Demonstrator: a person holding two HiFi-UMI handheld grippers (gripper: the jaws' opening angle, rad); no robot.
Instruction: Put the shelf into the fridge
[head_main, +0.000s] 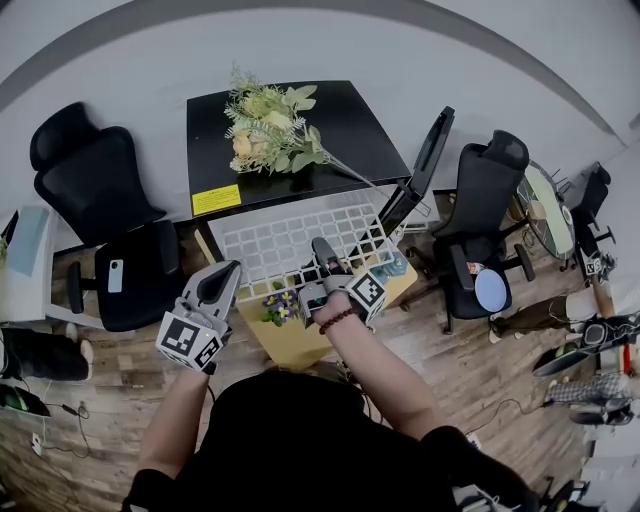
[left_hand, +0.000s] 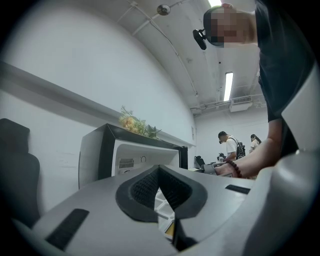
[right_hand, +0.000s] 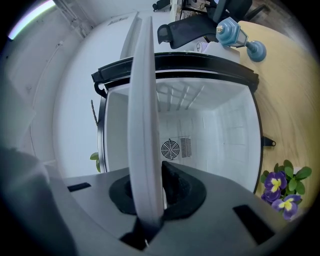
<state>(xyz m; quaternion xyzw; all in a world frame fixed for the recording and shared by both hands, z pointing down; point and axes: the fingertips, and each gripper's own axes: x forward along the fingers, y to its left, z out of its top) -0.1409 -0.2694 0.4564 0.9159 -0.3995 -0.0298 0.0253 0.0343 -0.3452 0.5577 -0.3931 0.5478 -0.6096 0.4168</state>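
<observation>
White wire-grid shelf (head_main: 290, 235) lies flat and level between the person and the black mini fridge (head_main: 340, 120). Its far edge is at the mouth of the open cavity and its near edge hangs over the pale wooden desk (head_main: 300, 345). Whether that far edge has already crossed the threshold I cannot tell. The right gripper (head_main: 325, 258) is the one doing the carrying: in the right gripper view its fingers (right_hand: 182, 187) pinch the near rim of the shelf (right_hand: 145, 100), which runs edge-on from the right gripper (right_hand: 152, 185) straight toward the fridge's white interior (right_hand: 210, 125) and its round fan vent. So the shelf's long run points away from the fingers and into the opening, and the coming move looks like a plain forward push along that line, keeping the grid level so that its side edges meet the cavity walls evenly. The left gripper (head_main: 222, 280) sits just beside the shelf's near-left corner. In the left gripper view the left gripper (left_hand: 159, 175) has its dark pads pressed together at the tips, apparently on nothing, with a sliver of the shelf (left_hand: 161, 200) showing below them and the fridge (left_hand: 100, 150) ahead. The open black door (head_main: 428, 155) stands out to the right, clear of the shelf's path, and a bunch of pale artificial flowers (head_main: 265, 125) lies on the fridge top.
</observation>
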